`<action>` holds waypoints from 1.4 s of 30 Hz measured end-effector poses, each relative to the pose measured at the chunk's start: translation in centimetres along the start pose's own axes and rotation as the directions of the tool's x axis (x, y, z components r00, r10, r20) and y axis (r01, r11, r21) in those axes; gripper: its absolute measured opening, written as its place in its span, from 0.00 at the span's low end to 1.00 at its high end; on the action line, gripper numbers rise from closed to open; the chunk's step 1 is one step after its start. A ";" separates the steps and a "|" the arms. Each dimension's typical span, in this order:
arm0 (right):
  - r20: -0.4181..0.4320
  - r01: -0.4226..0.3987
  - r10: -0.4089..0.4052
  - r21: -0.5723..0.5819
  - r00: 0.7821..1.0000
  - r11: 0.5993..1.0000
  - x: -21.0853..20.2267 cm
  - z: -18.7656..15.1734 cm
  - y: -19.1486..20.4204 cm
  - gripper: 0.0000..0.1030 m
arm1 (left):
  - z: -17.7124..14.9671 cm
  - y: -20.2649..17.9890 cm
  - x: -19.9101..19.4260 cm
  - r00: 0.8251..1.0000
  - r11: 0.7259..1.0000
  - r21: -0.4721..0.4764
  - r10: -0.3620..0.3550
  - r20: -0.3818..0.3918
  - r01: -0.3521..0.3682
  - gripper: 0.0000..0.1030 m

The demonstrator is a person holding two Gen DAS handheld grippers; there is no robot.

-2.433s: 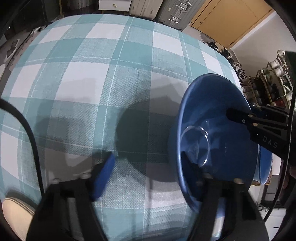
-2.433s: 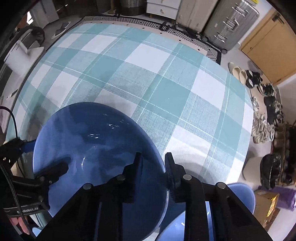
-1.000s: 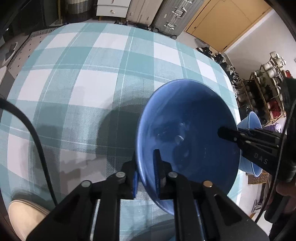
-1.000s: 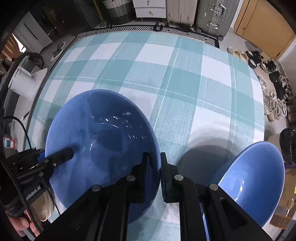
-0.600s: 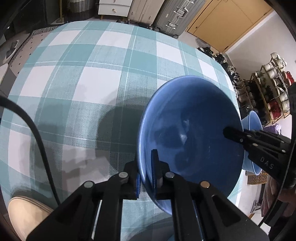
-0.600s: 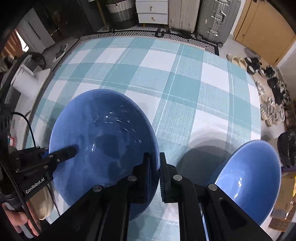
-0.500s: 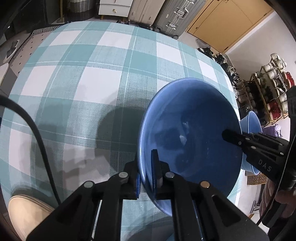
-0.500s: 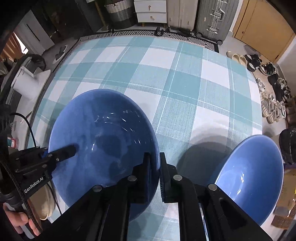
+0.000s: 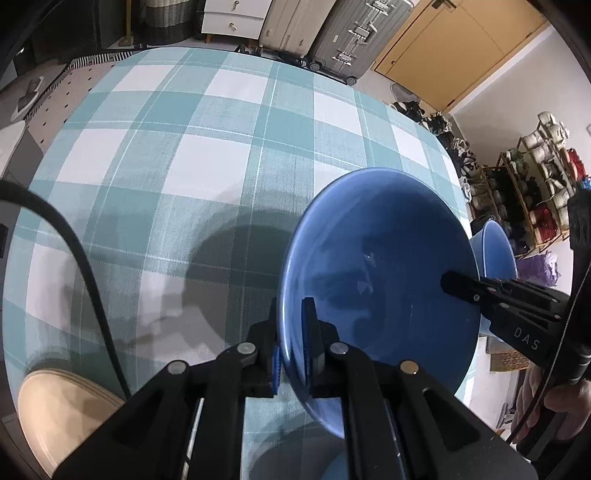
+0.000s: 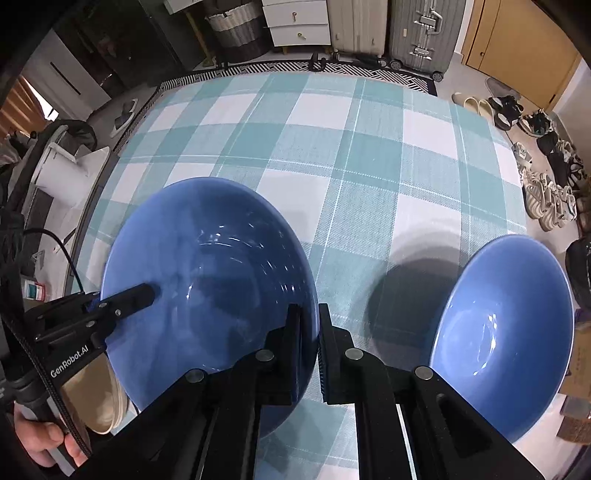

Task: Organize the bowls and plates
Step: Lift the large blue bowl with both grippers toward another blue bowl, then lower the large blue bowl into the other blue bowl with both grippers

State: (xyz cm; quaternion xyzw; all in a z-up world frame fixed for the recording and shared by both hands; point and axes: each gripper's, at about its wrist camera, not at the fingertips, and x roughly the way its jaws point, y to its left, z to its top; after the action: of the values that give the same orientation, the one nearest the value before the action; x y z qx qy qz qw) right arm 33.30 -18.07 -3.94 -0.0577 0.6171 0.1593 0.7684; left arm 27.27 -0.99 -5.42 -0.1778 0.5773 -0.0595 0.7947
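A large blue bowl (image 9: 380, 266) is held in the air above the checked tablecloth (image 9: 207, 155), gripped from both sides. My left gripper (image 9: 293, 339) is shut on its near rim in the left wrist view. My right gripper (image 10: 308, 343) is shut on the opposite rim of the same bowl (image 10: 207, 273). A second, lighter blue bowl (image 10: 502, 332) sits near the table's right edge; it also shows behind the held bowl in the left wrist view (image 9: 495, 251). Each gripper's far end shows in the other's view.
A beige plate (image 9: 62, 417) lies at the near left corner of the table and shows in the right wrist view (image 10: 92, 395) too. Suitcases (image 10: 421, 33), drawers and a shoe rack (image 9: 535, 177) stand around the table.
The left gripper closed on the bowl's rim, so both grippers hold it. The bowl has been lifted and carried a little left, away from the second bowl.
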 end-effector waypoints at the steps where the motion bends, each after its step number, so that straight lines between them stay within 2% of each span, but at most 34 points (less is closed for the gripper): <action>1: 0.003 -0.018 0.018 0.008 1.000 1.000 -0.2 -0.2 0.0 0.07 | -0.1 0.1 -0.2 1.000 1.000 -0.003 -0.001 0.003 0.001 0.06; 12: 0.022 -0.012 0.012 0.001 1.000 1.000 -3.3 -1.6 1.0 0.07 | -1.1 -0.4 -2.7 1.000 1.000 -0.006 -0.021 0.021 0.021 0.06; 22: 0.021 -0.010 0.010 -0.005 1.000 1.000 -4.2 -2.4 1.3 0.07 | -1.4 -1.0 -3.4 0.999 1.000 0.011 -0.001 0.037 0.000 0.06; 31: 0.032 -0.016 0.016 -0.003 0.999 1.000 -5.8 -2.9 1.3 0.07 | -1.9 -1.5 -5.0 0.998 1.000 0.005 -0.030 0.053 0.030 0.06; 36: 0.050 -0.012 0.012 0.003 0.999 1.000 -7.9 -4.5 1.8 0.07 | -3.2 -2.1 -6.6 0.997 0.999 0.017 -0.035 0.061 0.034 0.06; 42: 0.053 -0.022 0.020 0.037 0.998 0.999 -9.8 -8.2 2.1 0.07 | -5.5 -3.1 -8.2 0.997 0.998 0.042 -0.046 0.055 0.043 0.06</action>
State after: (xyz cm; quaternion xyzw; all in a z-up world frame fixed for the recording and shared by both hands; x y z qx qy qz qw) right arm 23.19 -20.15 3.84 -0.0326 0.6002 0.1575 0.7835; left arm 19.73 -2.55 1.52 -0.1761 0.5497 -0.0839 0.8123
